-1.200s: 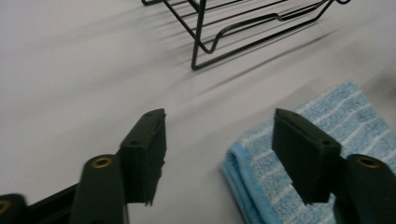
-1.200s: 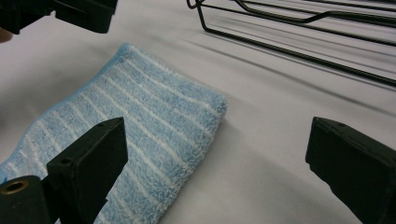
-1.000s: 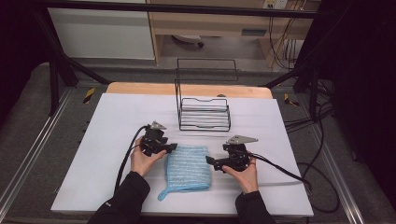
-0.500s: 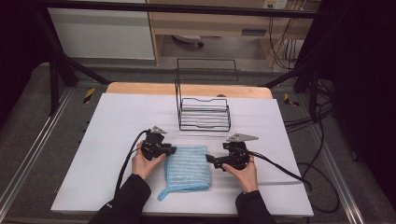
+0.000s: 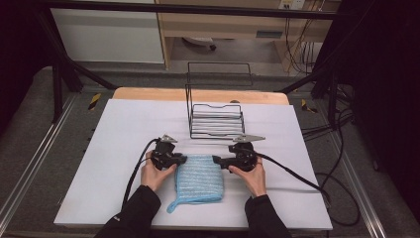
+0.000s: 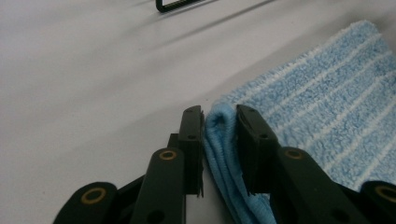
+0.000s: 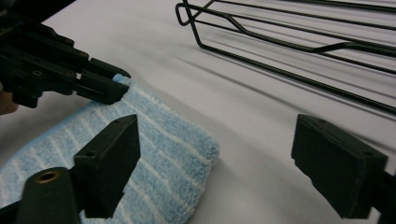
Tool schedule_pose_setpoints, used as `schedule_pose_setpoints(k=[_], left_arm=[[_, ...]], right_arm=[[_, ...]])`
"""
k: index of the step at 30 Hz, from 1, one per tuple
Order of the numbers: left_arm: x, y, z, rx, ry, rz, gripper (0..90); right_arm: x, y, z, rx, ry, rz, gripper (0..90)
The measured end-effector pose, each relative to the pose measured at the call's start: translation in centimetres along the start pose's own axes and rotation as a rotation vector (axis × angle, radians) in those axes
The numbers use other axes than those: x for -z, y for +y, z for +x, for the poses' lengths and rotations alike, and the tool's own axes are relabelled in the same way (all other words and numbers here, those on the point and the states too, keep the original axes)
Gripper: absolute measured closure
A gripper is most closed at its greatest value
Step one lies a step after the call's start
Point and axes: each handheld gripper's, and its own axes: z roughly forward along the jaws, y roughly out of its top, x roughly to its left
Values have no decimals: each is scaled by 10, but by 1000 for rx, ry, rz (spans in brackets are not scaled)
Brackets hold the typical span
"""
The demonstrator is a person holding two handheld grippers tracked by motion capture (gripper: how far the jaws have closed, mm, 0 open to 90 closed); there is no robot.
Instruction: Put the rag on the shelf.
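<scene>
Since a second ago, left gripper (image 6: 219, 140) fingers have closed onto the blue cloth's (image 5: 200, 176) far-left corner; right gripper (image 7: 215, 163) fingers, narrowing, stand apart astride its far-right corner.

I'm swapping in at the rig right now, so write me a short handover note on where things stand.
Left gripper: jaws have just been closing, now pinching the blue towel's far left corner.
Right gripper: open, one jaw over the towel's far right corner, no grip yet.
Towel: folded flat on the white table between both hands, hanging loop toward the person.
Wire rack: stands beyond the towel, untouched.
Done: left corner gripped.
Left: close right gripper on its corner, then probably lift.
</scene>
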Motion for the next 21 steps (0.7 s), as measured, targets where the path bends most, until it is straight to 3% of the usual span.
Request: schedule_pose_setpoints(k=[5, 7, 11, 21], left_arm=[[0, 0, -1, -15, 4, -2, 739], [0, -1, -1, -16, 2, -3, 744], [-1, -1, -1, -18, 1, -4, 749], [-1, -2, -1, -23, -2, -13, 756]], right_arm=[[-12, -3, -2, -16, -11, 35, 262], [-14, -5, -2, -5, -15, 38, 354], [-17, -7, -3, -4, -13, 53, 434], [-21, -10, -2, -49, 46, 103, 666]])
